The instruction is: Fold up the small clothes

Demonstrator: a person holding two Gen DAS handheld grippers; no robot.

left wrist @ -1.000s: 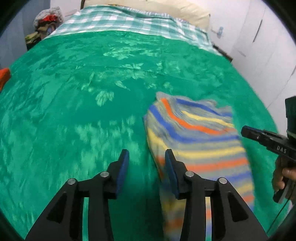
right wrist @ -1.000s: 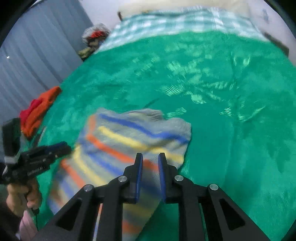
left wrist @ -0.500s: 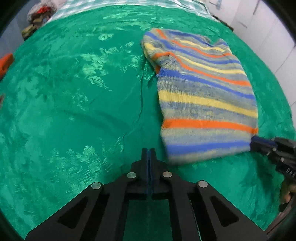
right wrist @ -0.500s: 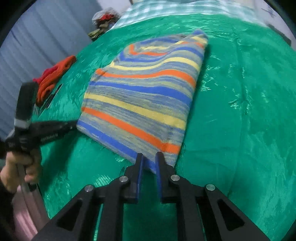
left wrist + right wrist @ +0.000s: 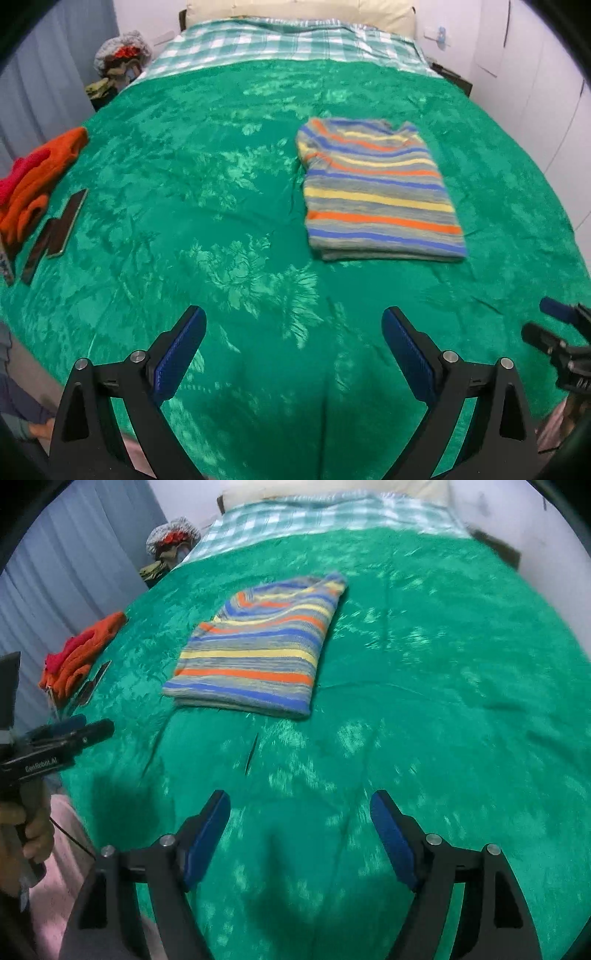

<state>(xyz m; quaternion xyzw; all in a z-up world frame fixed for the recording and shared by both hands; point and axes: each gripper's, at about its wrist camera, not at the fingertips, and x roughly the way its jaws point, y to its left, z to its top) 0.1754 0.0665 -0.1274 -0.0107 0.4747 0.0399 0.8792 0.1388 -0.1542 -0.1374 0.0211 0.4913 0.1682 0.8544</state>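
Folded striped sweater (image 5: 380, 188) at 1 o'clock on green bed (image 5: 221, 206); left gripper (image 5: 293, 354) and right gripper (image 5: 300, 836) just spread apart, empty.

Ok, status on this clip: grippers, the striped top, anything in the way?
Left gripper and right gripper both just opened, nothing between the jaws. Striped top lies folded on the green blanket, untouched. Nothing in the way.
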